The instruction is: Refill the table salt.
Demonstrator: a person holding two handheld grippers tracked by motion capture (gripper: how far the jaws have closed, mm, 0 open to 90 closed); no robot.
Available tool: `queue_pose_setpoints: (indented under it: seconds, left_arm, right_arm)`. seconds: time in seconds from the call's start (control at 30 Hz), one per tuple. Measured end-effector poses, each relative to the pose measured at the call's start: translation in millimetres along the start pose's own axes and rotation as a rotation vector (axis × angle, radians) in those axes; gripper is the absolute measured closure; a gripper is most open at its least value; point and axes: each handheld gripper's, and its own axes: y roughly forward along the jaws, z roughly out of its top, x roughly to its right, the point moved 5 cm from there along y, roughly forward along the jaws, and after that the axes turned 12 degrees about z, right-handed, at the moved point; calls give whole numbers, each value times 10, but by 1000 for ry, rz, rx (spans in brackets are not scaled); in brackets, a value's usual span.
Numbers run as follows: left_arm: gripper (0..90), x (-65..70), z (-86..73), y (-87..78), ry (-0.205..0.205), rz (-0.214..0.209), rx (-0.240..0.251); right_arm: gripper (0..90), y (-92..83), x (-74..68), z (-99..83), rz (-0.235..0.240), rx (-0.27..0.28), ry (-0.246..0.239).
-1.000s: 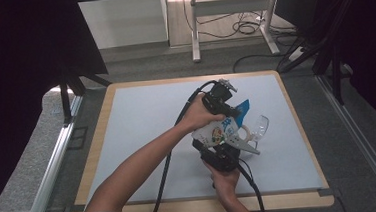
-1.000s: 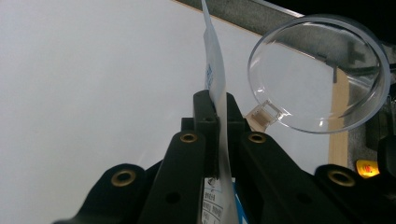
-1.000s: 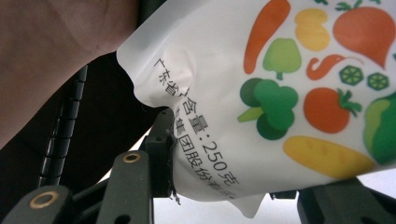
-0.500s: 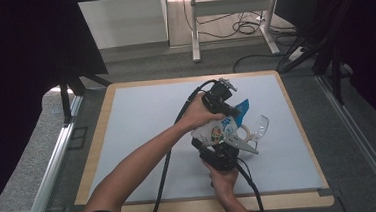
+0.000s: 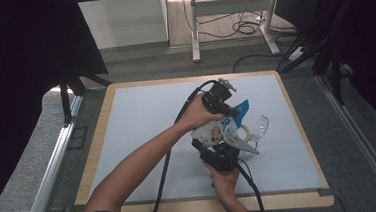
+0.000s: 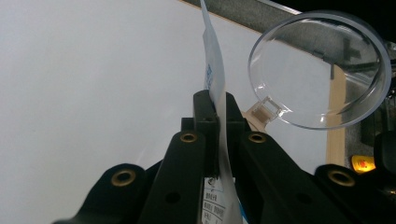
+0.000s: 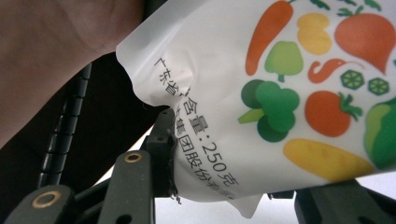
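— What have your claws got?

— My left gripper (image 6: pixel 217 100) is clamped tight on the thin top edge of the bag (image 5: pixel 217 131). My right gripper (image 7: pixel 229 184) pinches the bag's lower end, jaws partway apart around its bulk.

— Where is the bag?

— Lifted off the white table (image 5: pixel 137 124), tilted between my two hands, right of the middle. A clear plastic cup (image 6: pixel 322 70) lies on its side just beside it.
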Motion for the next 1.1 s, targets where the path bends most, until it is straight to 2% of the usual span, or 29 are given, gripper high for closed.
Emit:
queue_pose_setpoints:
  seconds: [0.47,1.1]
  left_arm:
    - [898,-1,21,27,3,-10,-2]
    - [898,-12,38,44,7,-19,-2]
  right_arm:
    - [558,-34,-14,37,17,8,18]
    - [566,-40,-23,78,20,21,13]
